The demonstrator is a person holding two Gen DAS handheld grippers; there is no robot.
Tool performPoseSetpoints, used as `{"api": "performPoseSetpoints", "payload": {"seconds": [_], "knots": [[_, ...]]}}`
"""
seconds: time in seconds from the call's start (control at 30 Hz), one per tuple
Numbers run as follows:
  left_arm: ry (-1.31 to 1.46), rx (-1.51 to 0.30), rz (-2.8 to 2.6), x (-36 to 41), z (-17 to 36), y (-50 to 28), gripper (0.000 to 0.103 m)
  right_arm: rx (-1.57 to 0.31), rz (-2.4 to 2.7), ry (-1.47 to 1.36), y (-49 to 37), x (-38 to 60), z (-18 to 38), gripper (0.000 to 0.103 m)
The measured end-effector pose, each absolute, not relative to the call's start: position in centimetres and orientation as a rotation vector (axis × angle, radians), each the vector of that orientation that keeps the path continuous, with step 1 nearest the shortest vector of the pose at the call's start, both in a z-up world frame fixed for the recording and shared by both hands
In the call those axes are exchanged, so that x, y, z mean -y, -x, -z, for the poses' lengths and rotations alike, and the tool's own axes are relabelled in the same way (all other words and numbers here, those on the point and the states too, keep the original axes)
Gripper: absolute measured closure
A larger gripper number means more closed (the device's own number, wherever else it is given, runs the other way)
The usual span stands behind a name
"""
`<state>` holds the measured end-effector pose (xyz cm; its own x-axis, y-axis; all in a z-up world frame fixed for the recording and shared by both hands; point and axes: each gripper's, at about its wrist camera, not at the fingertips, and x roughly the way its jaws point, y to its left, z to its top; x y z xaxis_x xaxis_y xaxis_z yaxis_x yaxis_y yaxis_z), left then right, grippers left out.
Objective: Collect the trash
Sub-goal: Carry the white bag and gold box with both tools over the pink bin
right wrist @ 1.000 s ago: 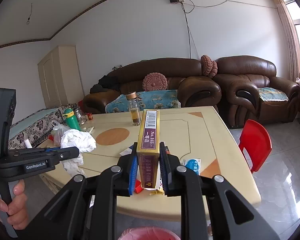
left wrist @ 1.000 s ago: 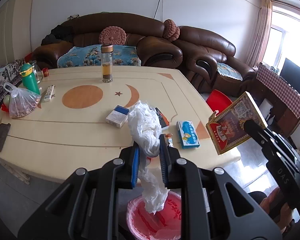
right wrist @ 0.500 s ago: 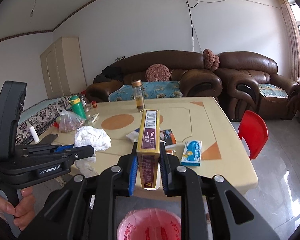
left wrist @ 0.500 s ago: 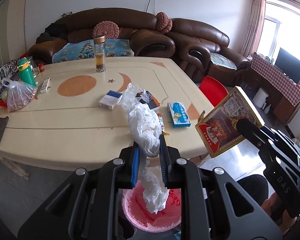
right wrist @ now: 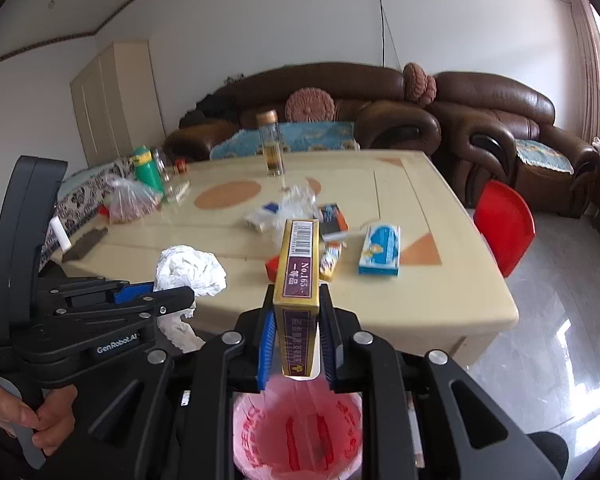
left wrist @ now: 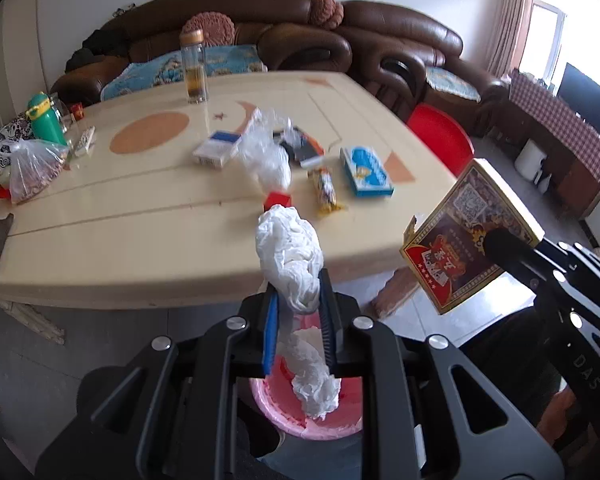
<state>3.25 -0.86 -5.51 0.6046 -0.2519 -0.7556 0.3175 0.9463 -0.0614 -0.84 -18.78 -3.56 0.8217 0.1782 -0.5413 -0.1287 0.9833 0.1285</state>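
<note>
My left gripper (left wrist: 298, 300) is shut on a crumpled white tissue (left wrist: 290, 252), held above a bin lined with a pink bag (left wrist: 340, 420) on the floor. The tissue's tail hangs down into the bin. My right gripper (right wrist: 297, 320) is shut on a gold and maroon carton (right wrist: 298, 280), upright, directly over the same bin (right wrist: 296, 436). The carton (left wrist: 468, 236) shows at the right of the left wrist view. The tissue (right wrist: 190, 268) and left gripper (right wrist: 172, 300) show at the left of the right wrist view.
The cream table (left wrist: 140, 232) just beyond the bin holds a blue box (left wrist: 366, 172), a snack wrapper (left wrist: 325, 190), a clear plastic bag (left wrist: 264, 152), a cigarette pack (left wrist: 216, 154), a glass bottle (left wrist: 194, 68) and a bag of food (left wrist: 32, 168). A red chair (right wrist: 504, 228) stands to the right.
Both grippers have pulled back from the table and tilted down with their loads. The pink-lined bin now lies right under both sets of fingers.
</note>
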Motion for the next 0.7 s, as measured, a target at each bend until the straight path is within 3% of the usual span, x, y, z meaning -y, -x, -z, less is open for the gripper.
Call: {"api": "performPoseSetpoints", "payload": {"seconds": [0.7], "knots": [[-0.142, -1.087, 0.330, 4.1, 16.2, -5.1, 0.084, -0.867, -0.163, -0.068, -1.7, 18.5, 13.5, 0.083]]}}
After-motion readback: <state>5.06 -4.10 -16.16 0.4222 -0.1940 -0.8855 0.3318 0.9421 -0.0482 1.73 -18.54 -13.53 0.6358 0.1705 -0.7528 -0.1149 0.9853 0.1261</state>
